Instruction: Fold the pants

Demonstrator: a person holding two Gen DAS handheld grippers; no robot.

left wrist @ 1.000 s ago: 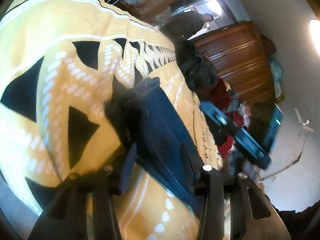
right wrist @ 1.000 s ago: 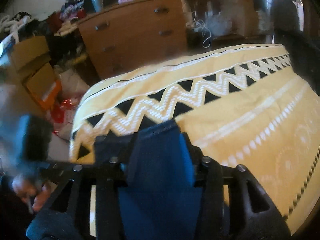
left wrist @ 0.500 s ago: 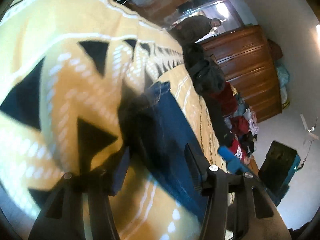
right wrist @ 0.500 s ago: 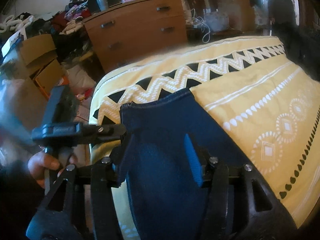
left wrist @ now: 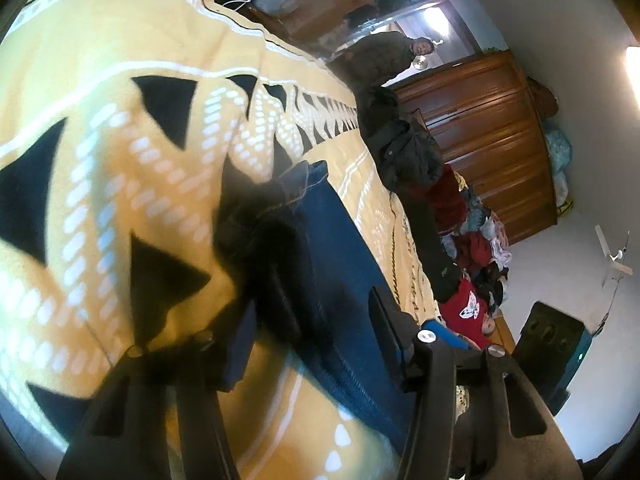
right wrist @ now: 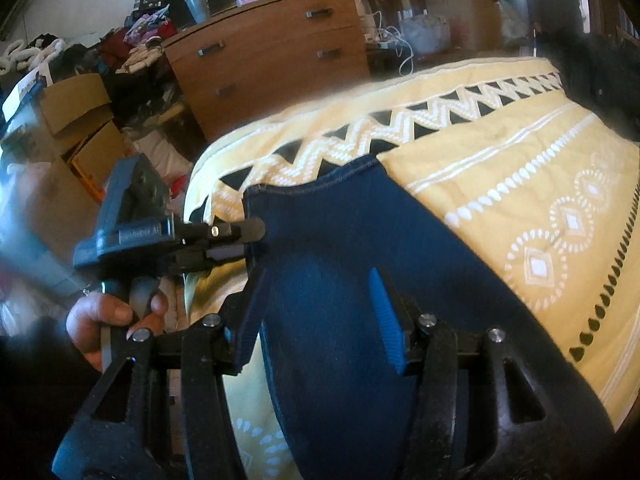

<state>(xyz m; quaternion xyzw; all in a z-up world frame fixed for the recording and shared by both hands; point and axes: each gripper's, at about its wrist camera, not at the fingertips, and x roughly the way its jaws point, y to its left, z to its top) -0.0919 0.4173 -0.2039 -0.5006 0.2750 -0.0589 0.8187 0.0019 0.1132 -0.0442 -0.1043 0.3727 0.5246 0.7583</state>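
Observation:
Dark blue jeans [right wrist: 340, 248] lie flat on a yellow patterned bedspread [right wrist: 520, 168], their hem end toward the zigzag border. They also show in the left wrist view [left wrist: 336, 280]. My right gripper [right wrist: 316, 320] is open and empty, hovering over the jeans. My left gripper [left wrist: 312, 320] is open, its jaws straddling the jeans' edge. In the right wrist view the left gripper [right wrist: 240, 240] sits at the jeans' left hem corner, held by a hand.
A wooden dresser [right wrist: 272, 56] and cardboard boxes [right wrist: 76, 120] stand beyond the bed's end. A dark jacket [left wrist: 404, 148] lies on the bed's far side. Clothes piles [left wrist: 476, 240], a wardrobe [left wrist: 488, 136] and a standing person [left wrist: 384, 56] are nearby.
My right gripper let go of the jeans, opened and drew back; the jeans now lie flat. The left gripper came closer to the hem corner.

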